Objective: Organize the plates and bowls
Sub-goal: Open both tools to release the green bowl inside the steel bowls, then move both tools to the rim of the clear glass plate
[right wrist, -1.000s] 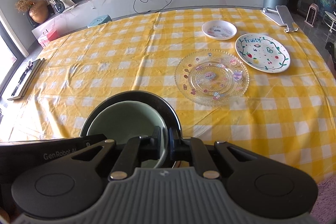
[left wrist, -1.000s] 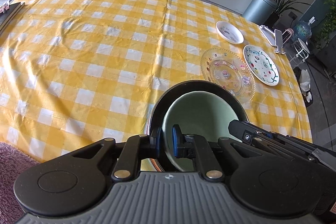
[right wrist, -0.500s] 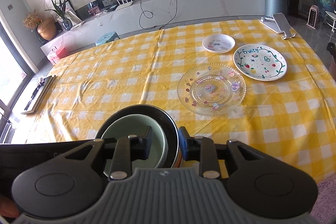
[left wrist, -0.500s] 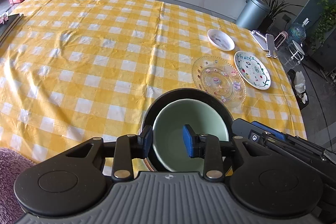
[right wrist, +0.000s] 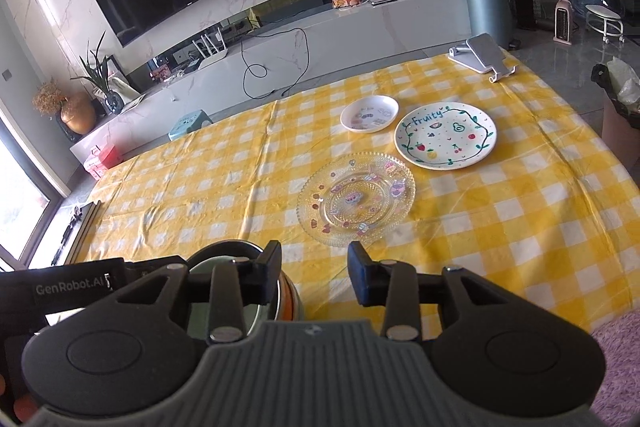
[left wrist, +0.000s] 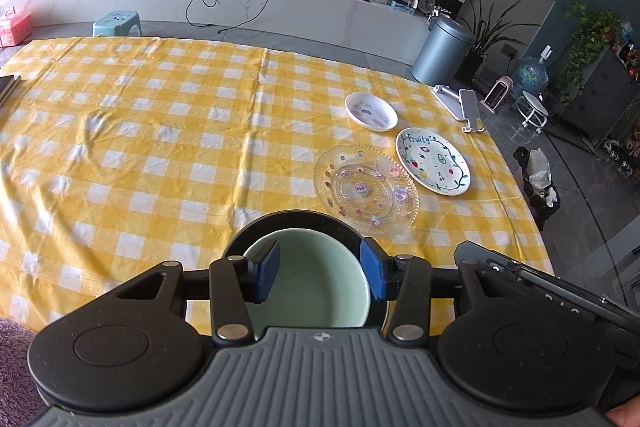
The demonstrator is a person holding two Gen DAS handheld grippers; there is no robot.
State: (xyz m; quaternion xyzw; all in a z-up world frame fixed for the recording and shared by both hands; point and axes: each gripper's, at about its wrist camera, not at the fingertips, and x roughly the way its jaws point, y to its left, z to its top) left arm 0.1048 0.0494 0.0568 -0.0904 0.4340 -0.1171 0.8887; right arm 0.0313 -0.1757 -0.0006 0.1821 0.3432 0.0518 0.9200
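Observation:
A pale green bowl sits nested in a black bowl near the table's front edge. My left gripper hovers just above them. Its jaws are opening and the blue pads touch neither rim. My right gripper is off to the right of the bowls, jaws opening over bare cloth with nothing between them. In the right wrist view the black bowl shows its orange outside behind the left finger. Farther right lie a clear patterned glass plate, a white "Fruity" plate and a small white dish.
A yellow checked cloth covers the table. A phone stand sits at the far right corner, and a dark flat object lies at the left edge. A purple rug lies below the front edge.
Both grippers were shut on the bowls' rims and have opened and let go. Both have lifted and drawn back, and the right one has shifted right, off the bowls.

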